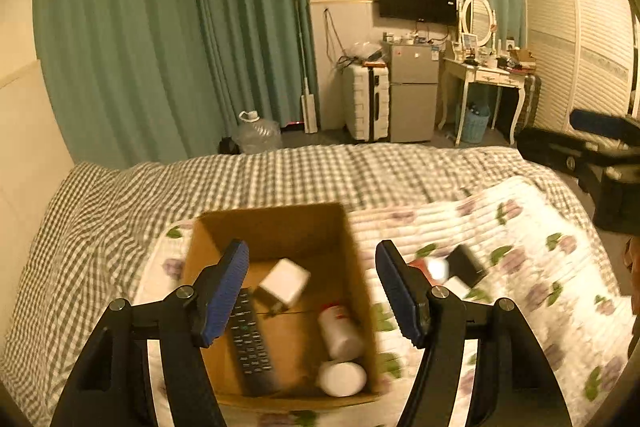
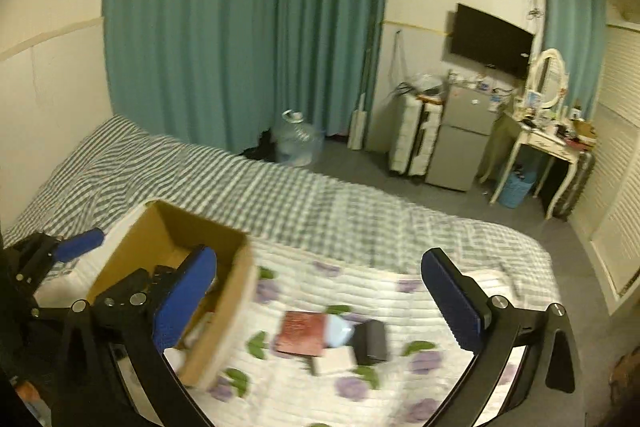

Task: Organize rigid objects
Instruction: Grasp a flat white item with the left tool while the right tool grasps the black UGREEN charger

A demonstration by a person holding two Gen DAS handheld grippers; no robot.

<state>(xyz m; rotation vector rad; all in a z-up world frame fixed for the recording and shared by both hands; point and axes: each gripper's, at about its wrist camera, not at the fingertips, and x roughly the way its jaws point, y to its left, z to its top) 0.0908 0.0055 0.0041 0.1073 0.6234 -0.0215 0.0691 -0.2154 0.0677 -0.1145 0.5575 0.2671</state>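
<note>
An open cardboard box stands on the floral quilt. It holds a black remote, a tilted white charger cube, a white bottle and a white round container. My left gripper hovers over the box, open, with nothing between its pads. My right gripper is open wide and empty above the quilt, right of the box. Below it lie a red-brown booklet, a pale blue item, a black box and a flat white box.
A grey checked sheet covers the bed, which meets the wall on the left. Past the foot of the bed are green curtains, a water jug, a white suitcase, a small fridge and a dressing table.
</note>
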